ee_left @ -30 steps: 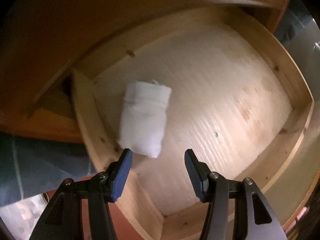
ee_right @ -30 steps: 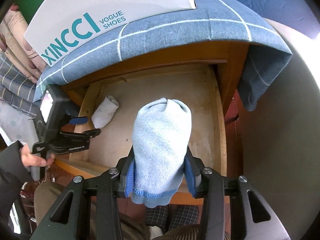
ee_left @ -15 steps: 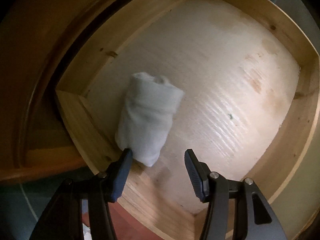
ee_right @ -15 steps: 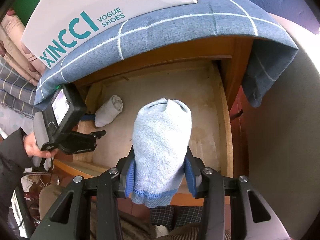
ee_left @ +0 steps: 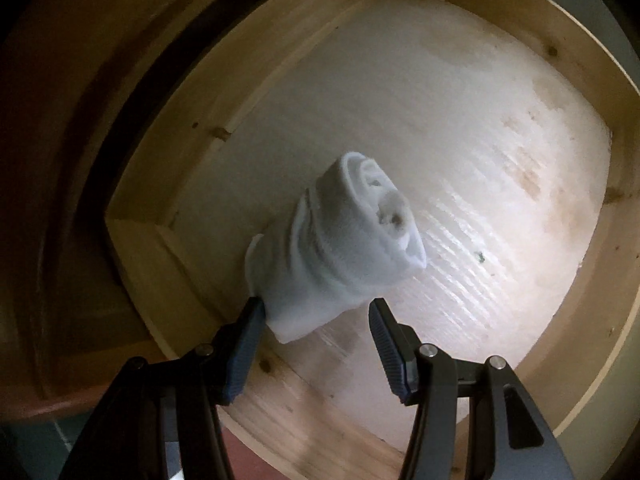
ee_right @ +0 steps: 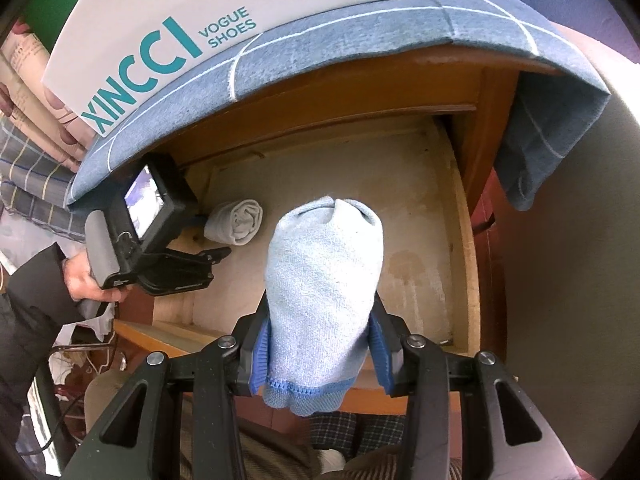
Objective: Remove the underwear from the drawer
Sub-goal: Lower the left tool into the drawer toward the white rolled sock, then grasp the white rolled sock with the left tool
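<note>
A white rolled underwear (ee_left: 340, 248) lies in the open wooden drawer (ee_left: 168, 248) near its left wall, its coiled end facing up. My left gripper (ee_left: 316, 308) points down at it and stands open, its tips at either side of the roll's near end; the left pad (ee_left: 248, 332) is at the fabric, the right pad stands apart. In the right wrist view the same white roll (ee_right: 236, 222) lies by the left gripper (ee_right: 214, 236). My right gripper (ee_right: 320, 312) is shut on a light blue rolled underwear (ee_right: 324, 280), held upright above the drawer's front edge (ee_right: 168, 332).
A white shoe box (ee_right: 192, 20) rests on a blue checked cloth (ee_right: 360, 28) that covers the cabinet top and hangs down its right side. A hand (ee_right: 84, 280) holds the left gripper at the left. Bare drawer floor (ee_right: 400, 208) lies to the right; legs show below.
My left gripper has sunk into the drawer and rolled, so the white roll now sits between its tips and looks larger. The right gripper holds still with the blue roll.
</note>
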The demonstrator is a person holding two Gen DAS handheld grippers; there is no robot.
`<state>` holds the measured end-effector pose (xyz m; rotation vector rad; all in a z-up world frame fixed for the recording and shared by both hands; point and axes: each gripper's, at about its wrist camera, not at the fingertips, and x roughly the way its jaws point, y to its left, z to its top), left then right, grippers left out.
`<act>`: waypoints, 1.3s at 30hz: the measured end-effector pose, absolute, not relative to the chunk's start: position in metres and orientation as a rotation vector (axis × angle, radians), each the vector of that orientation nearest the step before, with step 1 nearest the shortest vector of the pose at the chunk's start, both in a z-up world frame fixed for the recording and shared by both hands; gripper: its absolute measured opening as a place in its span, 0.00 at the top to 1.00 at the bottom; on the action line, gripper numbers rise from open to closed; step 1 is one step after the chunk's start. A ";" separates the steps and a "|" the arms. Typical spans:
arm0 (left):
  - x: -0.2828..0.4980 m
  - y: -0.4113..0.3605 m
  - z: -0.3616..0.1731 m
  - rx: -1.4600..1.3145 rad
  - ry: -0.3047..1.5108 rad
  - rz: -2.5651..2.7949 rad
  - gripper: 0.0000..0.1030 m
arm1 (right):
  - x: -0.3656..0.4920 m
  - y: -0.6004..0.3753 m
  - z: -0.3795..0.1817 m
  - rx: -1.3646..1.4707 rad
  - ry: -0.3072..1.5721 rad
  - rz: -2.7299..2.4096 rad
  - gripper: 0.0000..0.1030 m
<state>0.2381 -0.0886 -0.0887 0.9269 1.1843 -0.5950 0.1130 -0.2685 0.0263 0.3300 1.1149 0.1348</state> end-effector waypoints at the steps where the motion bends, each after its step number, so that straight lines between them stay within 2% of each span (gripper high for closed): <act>1: 0.238 -0.091 -0.091 0.941 1.179 -0.594 0.46 | 0.114 -0.268 0.026 0.330 1.116 0.135 0.61; 2: 0.238 -0.092 -0.093 0.951 1.174 -0.593 0.50 | 0.114 -0.267 0.026 0.330 1.116 0.136 0.61; 5: 0.233 -0.099 -0.097 0.974 1.172 -0.599 0.53 | 0.114 -0.264 0.025 0.335 1.117 0.143 0.61; 8: 0.230 -0.106 -0.097 0.995 1.177 -0.606 0.64 | 0.114 -0.262 0.024 0.334 1.117 0.148 0.61; 12: 0.232 -0.113 -0.094 0.948 1.228 -0.643 0.73 | 0.113 -0.264 0.024 0.345 1.116 0.152 0.60; 25: 0.216 -0.126 -0.098 0.866 1.366 -0.749 0.77 | 0.111 -0.274 0.025 0.377 1.106 0.168 0.60; 39: 0.206 -0.113 -0.074 0.734 1.322 -0.702 0.82 | 0.110 -0.272 0.024 0.366 1.105 0.168 0.60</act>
